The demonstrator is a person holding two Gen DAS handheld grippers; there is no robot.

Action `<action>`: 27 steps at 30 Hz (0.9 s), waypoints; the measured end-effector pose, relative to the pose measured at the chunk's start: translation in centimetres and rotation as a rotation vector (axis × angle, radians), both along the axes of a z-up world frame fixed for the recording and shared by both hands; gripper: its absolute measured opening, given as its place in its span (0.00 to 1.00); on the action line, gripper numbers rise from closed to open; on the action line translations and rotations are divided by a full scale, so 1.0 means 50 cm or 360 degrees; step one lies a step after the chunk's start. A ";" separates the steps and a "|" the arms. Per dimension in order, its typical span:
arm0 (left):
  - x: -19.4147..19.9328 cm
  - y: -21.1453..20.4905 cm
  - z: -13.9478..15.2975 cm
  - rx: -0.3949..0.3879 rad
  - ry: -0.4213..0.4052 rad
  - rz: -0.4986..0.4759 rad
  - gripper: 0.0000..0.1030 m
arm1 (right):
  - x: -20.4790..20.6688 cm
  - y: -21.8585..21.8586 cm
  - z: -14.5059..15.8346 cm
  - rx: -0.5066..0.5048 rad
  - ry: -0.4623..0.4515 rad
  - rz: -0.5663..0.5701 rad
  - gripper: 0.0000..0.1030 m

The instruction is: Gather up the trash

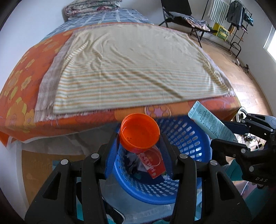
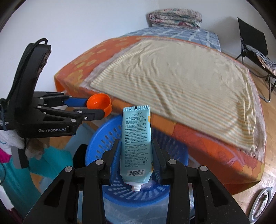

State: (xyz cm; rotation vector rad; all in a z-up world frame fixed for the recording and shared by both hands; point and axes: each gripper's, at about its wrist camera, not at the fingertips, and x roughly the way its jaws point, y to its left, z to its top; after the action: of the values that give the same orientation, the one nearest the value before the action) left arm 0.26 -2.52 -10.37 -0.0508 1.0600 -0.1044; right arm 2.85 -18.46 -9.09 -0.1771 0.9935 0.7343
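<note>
My left gripper (image 1: 140, 136) is shut on an orange plastic lid (image 1: 139, 130), held over a blue perforated basket (image 1: 186, 137) that stands by the foot of the bed. In the basket lie a red packet (image 1: 152, 163) and other scraps. My right gripper (image 2: 136, 151) is shut on a pale blue hand-cream tube (image 2: 135, 137) with no cap, its threaded neck pointing toward the camera, above the same blue basket (image 2: 103, 141). In the right wrist view the left gripper (image 2: 96, 107) comes in from the left with the orange lid (image 2: 99, 103). The tube (image 1: 210, 122) also shows in the left wrist view, gripped at the right.
A bed with an orange flowered sheet (image 1: 20, 89) and a striped towel (image 1: 131, 69) fills the space behind the basket. A folded quilt (image 2: 175, 18) lies at its far end. A black folding chair (image 1: 179, 13) and a clothes rack (image 1: 238, 15) stand on the wooden floor at the right.
</note>
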 end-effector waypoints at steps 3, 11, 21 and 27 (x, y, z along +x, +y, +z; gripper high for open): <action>-0.004 -0.002 -0.019 0.0018 0.0037 -0.0001 0.47 | -0.003 -0.003 -0.016 -0.0018 0.0027 -0.0007 0.32; -0.007 -0.006 -0.070 0.0049 0.0158 -0.0019 0.47 | -0.005 -0.005 -0.075 -0.0087 0.0150 0.0001 0.32; -0.001 -0.008 -0.076 0.0066 0.0169 -0.0003 0.59 | 0.005 -0.008 -0.081 -0.0107 0.0148 -0.0040 0.51; 0.001 -0.011 -0.077 0.0079 0.0172 0.0001 0.60 | 0.005 -0.017 -0.076 -0.0103 0.0134 -0.0076 0.56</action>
State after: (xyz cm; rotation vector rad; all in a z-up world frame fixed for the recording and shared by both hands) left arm 0.29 -3.06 -14.24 -0.0118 1.1702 -0.0752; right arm 3.11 -19.33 -12.90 -0.1794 1.0988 0.6705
